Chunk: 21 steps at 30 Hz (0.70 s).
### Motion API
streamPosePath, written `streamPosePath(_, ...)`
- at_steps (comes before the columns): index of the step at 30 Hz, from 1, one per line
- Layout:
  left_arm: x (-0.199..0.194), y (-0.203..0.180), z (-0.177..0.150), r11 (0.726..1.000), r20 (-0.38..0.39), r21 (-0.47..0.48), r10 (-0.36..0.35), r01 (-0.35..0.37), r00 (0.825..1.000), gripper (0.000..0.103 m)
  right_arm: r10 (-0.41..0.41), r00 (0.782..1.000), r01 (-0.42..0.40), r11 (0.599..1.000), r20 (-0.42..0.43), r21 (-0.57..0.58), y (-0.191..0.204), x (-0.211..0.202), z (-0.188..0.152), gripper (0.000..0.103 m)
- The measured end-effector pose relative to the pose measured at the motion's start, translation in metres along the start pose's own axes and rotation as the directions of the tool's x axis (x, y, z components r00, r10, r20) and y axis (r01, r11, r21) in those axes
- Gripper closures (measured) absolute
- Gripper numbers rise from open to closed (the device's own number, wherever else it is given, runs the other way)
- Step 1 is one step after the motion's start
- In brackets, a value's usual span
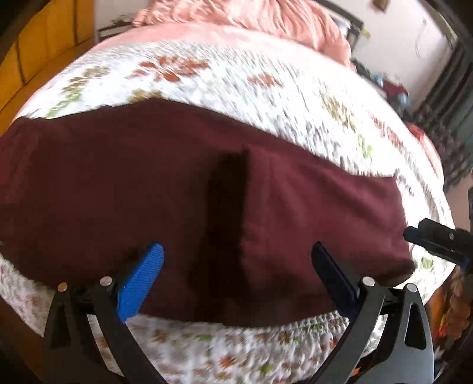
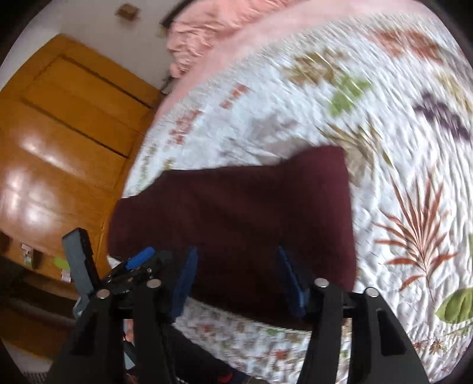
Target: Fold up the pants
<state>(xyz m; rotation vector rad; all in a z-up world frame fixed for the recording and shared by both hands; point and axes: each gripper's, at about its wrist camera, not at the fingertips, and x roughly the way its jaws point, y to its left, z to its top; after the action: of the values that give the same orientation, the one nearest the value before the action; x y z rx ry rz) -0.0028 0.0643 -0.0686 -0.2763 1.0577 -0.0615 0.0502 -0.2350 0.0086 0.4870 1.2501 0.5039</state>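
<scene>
Left gripper (image 1: 236, 260) w/ blue pads spread wide, nothing btwn them, hanging over near edge of the pants (image 1: 177, 183). Right gripper (image 2: 236, 265) also apart, not pinching cloth, over pants' near right end. Pants: maroon, folded flat, lying across near part of the bed quilt (image 1: 236, 79), leaf print. Beyond pants, pink blanket (image 1: 251, 17) bunched at far end. Wooden door (image 2: 59, 133) left of bed.

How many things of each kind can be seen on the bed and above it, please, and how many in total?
Maroon pants, lying folded: 1
Floral quilt: 1
Pink blanket, bunched at the far end: 1
Grippers, both with jaws apart and empty: 2 (left gripper, right gripper)
Total: 5
</scene>
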Motion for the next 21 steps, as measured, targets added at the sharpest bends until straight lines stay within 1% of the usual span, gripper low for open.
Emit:
streamPosePath(2,-0.019,0.023,0.001,0.999,0.030,-0.053,0.007,-0.005,1.000,0.003,0.046,0.999,-0.047,0.998,-0.008,-0.036,0.019,0.000,-0.001,0.042)
streamPosePath(4,-0.041,0.059,0.000,0.988,0.060,-0.152,0.028,-0.018,0.998,0.003,0.059,0.998,-0.062,0.995,-0.035,-0.072,0.035,0.009,-0.004,0.042)
streamPosePath(5,-0.050,0.080,-0.002,0.977,0.068,-0.214,0.033,-0.018,0.997,0.003,0.059,0.997,-0.062,0.994,-0.045,-0.089,0.042,0.014,-0.006,0.042)
streamPosePath(6,-0.062,0.110,-0.007,0.953,0.076,-0.304,0.038,-0.013,0.996,0.003,0.057,0.997,-0.063,0.993,-0.056,-0.105,0.051,0.026,-0.006,0.042)
streamPosePath(7,-0.068,0.127,-0.011,0.934,0.081,-0.357,0.037,-0.005,0.996,0.003,0.056,0.996,-0.064,0.991,-0.069,-0.118,0.057,0.035,-0.007,0.042)
streamPosePath(8,-0.075,0.150,-0.016,0.905,0.085,-0.425,0.034,0.005,0.996,0.003,0.057,0.994,-0.068,0.990,-0.090,-0.126,0.062,0.044,-0.009,0.042)
streamPosePath(10,-0.086,0.202,-0.031,0.832,0.088,-0.555,0.035,0.020,0.996,0.003,0.065,0.991,-0.079,0.990,-0.119,-0.121,0.068,0.060,-0.009,0.042)
streamPosePath(11,-0.088,0.214,-0.034,0.814,0.087,-0.581,0.041,0.017,0.995,0.003,0.069,0.989,-0.084,0.989,-0.127,-0.118,0.068,0.064,-0.009,0.042)
streamPosePath(12,-0.091,0.237,-0.040,0.776,0.093,-0.630,0.051,0.019,0.994,0.003,0.070,0.988,-0.086,0.990,-0.136,-0.115,0.070,0.069,-0.010,0.042)
streamPosePath(14,-0.094,0.263,-0.045,0.728,0.109,-0.684,0.050,0.038,0.993,0.004,0.049,0.988,-0.065,0.992,-0.146,-0.106,0.069,0.078,-0.011,0.042)
streamPosePath(15,-0.092,0.278,-0.047,0.697,0.130,-0.713,0.022,0.078,0.991,0.004,0.040,0.988,-0.056,0.993,-0.152,-0.100,0.067,0.080,-0.012,0.042)
streamPosePath(17,-0.085,0.297,-0.048,0.648,0.153,-0.748,-0.042,0.144,0.987,0.004,0.031,0.987,-0.045,0.995,-0.160,-0.085,0.061,0.079,-0.017,0.042)
streamPosePath(18,-0.079,0.306,-0.048,0.619,0.168,-0.765,-0.077,0.179,0.983,0.004,0.024,0.986,-0.037,0.996,-0.163,-0.079,0.058,0.080,-0.018,0.042)
streamPosePath(21,-0.065,0.318,-0.049,0.552,0.188,-0.805,-0.108,0.216,0.976,0.004,0.015,0.986,-0.026,0.998,-0.167,-0.065,0.050,0.086,-0.020,0.042)
